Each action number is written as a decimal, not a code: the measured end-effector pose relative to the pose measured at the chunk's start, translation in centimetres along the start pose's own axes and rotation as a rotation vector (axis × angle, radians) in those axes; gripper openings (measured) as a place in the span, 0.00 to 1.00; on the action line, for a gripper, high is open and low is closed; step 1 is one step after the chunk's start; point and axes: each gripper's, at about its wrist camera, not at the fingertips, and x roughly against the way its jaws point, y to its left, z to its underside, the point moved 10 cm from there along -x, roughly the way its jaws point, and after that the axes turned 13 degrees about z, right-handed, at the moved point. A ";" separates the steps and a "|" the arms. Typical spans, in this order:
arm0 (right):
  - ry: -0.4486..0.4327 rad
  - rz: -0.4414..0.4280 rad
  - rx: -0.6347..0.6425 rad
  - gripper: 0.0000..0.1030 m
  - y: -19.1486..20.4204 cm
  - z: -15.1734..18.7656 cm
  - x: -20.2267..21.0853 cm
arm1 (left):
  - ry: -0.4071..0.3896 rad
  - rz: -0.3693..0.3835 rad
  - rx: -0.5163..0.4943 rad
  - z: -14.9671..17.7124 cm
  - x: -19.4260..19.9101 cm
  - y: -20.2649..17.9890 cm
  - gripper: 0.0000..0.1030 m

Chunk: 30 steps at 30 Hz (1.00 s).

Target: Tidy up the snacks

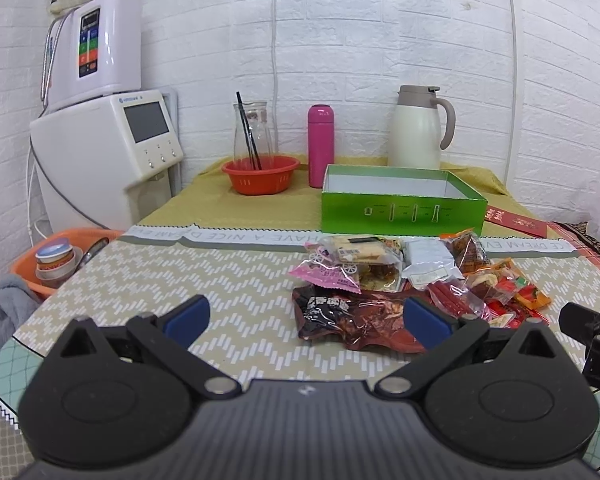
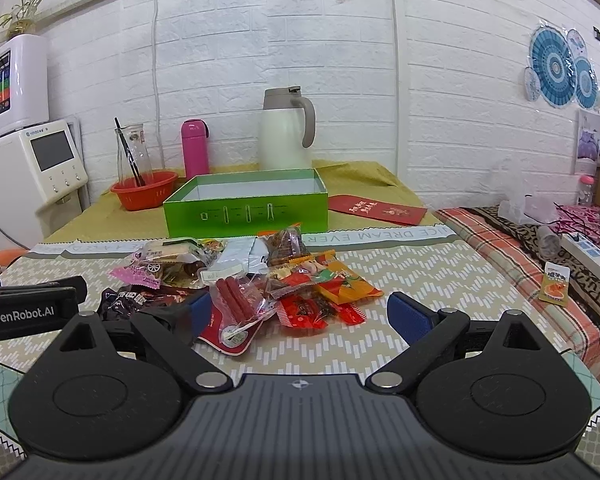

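Snack packets in crinkly plastic film [image 2: 260, 280] are lying heaped mid-table, just short of the empty green cardboard box [image 2: 246, 204] towards the far edge. They are probably light, limp and slippery, so pinching a flat sealed edge is looking safest. The dark maroon foil pouch [image 1: 352, 320] is sitting nearest the left gripper [image 1: 306, 318], the clear sausage pack [image 2: 240, 306] nearest the right gripper [image 2: 300, 312]. Both grippers are hovering with fingers spread wide, holding nothing.
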 end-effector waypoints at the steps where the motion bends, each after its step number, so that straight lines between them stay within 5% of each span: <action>1: 0.000 0.000 0.000 1.00 0.0 0.0 0.0 | 0.000 -0.001 0.000 0.0 0.0 0.0 1.00; 23: -0.003 -0.021 0.034 1.00 -1.5 -0.7 -2.2 | 0.000 0.040 -0.054 0.8 -2.0 1.5 1.00; 30: 0.059 -0.143 0.010 1.00 0.1 -4.1 -6.2 | -0.022 0.046 -0.110 -2.3 -6.0 3.3 1.00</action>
